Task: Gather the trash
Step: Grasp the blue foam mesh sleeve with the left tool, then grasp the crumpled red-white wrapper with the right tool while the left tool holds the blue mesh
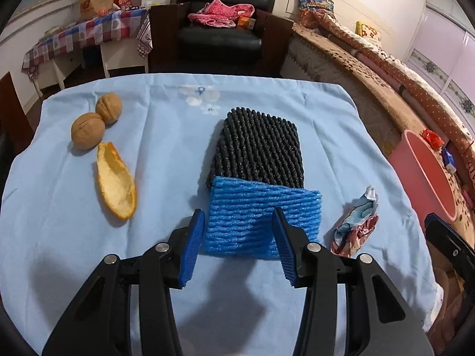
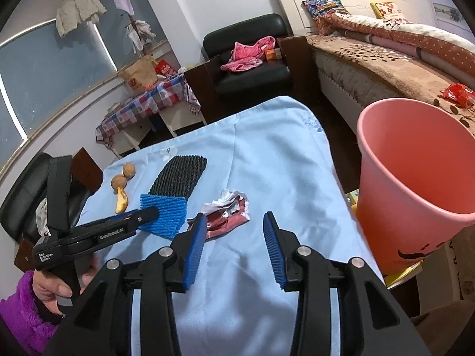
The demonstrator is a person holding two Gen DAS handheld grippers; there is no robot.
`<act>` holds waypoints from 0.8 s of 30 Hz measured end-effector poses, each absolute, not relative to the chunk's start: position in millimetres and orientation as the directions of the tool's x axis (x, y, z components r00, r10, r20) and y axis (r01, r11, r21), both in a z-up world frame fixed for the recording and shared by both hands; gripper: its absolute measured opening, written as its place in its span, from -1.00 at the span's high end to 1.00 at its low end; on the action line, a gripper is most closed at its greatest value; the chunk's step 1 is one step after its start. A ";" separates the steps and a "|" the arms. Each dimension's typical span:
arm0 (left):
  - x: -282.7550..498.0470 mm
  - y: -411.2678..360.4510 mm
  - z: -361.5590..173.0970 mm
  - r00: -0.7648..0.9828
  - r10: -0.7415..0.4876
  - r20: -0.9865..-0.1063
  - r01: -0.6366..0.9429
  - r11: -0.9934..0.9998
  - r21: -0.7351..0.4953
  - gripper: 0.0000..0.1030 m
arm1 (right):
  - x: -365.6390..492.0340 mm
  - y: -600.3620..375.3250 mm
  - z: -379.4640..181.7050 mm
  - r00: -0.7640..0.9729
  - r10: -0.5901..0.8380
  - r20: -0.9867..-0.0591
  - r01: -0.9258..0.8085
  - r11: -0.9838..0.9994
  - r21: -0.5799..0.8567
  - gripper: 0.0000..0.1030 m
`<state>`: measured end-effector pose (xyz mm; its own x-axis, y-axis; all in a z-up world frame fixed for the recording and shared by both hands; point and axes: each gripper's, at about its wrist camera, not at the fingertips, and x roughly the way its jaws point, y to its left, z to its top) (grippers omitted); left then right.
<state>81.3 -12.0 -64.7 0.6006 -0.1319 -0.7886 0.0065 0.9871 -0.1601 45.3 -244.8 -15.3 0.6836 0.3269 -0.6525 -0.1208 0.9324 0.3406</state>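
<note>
1. Left wrist view: left gripper [image 1: 239, 222] has its fingers wide apart, straddling the near edge of the blue foam net [image 1: 261, 216] without pressing it
2. Black foam net [image 1: 258, 148] lies just beyond, partly under the blue one, on the bench [image 1: 166, 160]
3. Right gripper [image 2: 234, 225] is spread and empty, near the crumpled wrapper [image 2: 228, 210]; pink bin [image 2: 415, 178] stands right

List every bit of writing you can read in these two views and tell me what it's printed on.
"GenRobot.AI": white lettering along the side of the left gripper, right wrist view.
"Data Acquisition System": small white print on the rear end of the same gripper body.
Brown paper bag on the checked table: red logo, too blurred to read.
Crumpled wrapper: printed, nothing legible.
Pink bin: dark marks, no words.
</note>
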 end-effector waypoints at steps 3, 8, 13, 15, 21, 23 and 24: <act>81.8 -15.7 -65.0 0.609 -0.124 -0.783 0.013 0.989 -0.146 0.08 | 47.5 -241.1 -17.3 0.670 0.335 -0.662 -0.125 0.930 0.344 0.22; 76.4 -33.5 -65.0 0.599 -0.142 -0.788 0.058 0.989 -0.133 0.19 | 49.9 -238.0 -22.9 0.655 0.334 -0.678 -0.122 0.932 0.340 0.21; 67.7 -51.5 -63.1 0.591 -0.177 -0.787 0.110 0.984 -0.139 0.76 | 54.0 -239.3 -27.5 0.637 0.333 -0.696 -0.099 0.930 0.354 0.21; 63.6 -50.1 -60.2 0.595 -0.189 -0.781 0.112 0.982 -0.152 0.86 | 54.9 -240.1 -27.6 0.634 0.333 -0.698 -0.093 0.929 0.358 0.21; 52.2 -24.8 -43.0 0.630 -0.213 -0.747 0.077 0.974 -0.212 0.91 | 56.5 -239.0 -30.0 0.629 0.321 -0.708 -0.071 0.930 0.360 0.17; 47.9 -18.4 -37.7 0.642 -0.215 -0.736 0.070 0.972 -0.223 0.92 | 56.3 -236.7 -30.9 0.627 0.322 -0.710 -0.070 0.930 0.360 0.10; 45.2 -15.2 -35.3 0.647 -0.219 -0.730 0.067 0.971 -0.231 0.92 | 56.5 -235.6 -31.1 0.626 0.321 -0.710 -0.071 0.931 0.358 0.08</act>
<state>45.2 -15.2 -35.3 0.6472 -0.2188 -0.7303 0.0671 0.9706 -0.2313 56.5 -235.6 -31.1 0.6262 0.3213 -0.7104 -0.0712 0.9309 0.3582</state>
